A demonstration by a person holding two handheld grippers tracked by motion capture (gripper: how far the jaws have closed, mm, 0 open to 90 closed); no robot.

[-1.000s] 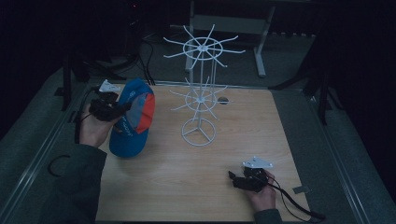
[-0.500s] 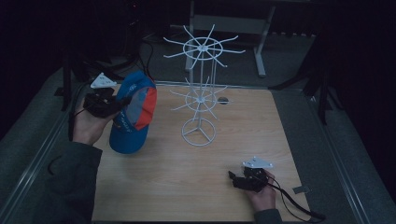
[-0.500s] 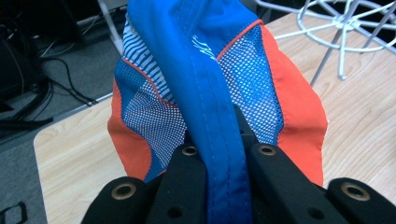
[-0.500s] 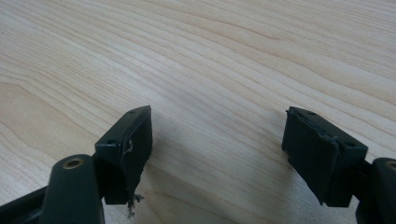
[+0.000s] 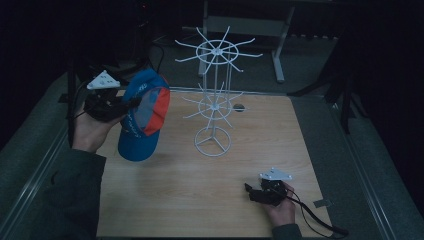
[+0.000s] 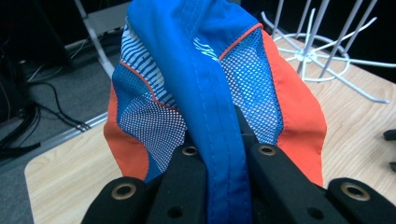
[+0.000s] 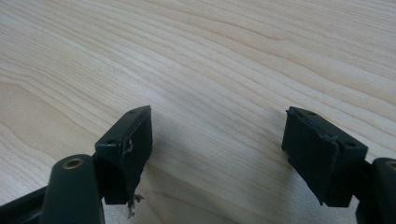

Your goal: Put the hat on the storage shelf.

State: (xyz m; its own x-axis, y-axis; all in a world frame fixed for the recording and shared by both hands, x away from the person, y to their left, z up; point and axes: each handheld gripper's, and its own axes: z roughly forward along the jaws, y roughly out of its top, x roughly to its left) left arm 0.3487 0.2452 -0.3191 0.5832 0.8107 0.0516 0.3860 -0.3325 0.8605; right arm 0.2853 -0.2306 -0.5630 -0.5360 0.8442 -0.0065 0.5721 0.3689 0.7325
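A blue cap (image 5: 142, 116) with orange and mesh panels hangs in the air over the table's left side. My left gripper (image 5: 131, 102) is shut on a fold of its blue fabric; in the left gripper view the cap (image 6: 210, 84) rises from between the two black jaws. A white wire rack (image 5: 215, 95) with radiating hooks stands mid-table, to the right of the cap, its hooks (image 6: 327, 51) also showing beyond the cap. My right gripper (image 5: 250, 192) rests low near the table's front right edge, open, with bare wood between its fingers (image 7: 126, 144).
The wooden table (image 5: 170, 200) has a small round hole (image 5: 239, 107) behind the rack. A grey metal stand (image 5: 280, 45) sits on the floor beyond the far edge. Cables (image 6: 60, 116) lie on the floor at the left. A cable (image 5: 315, 220) trails from the right gripper.
My left hand has lifted the cap up off the table and a little away from me, so it now hangs clear. The right gripper has stayed put.
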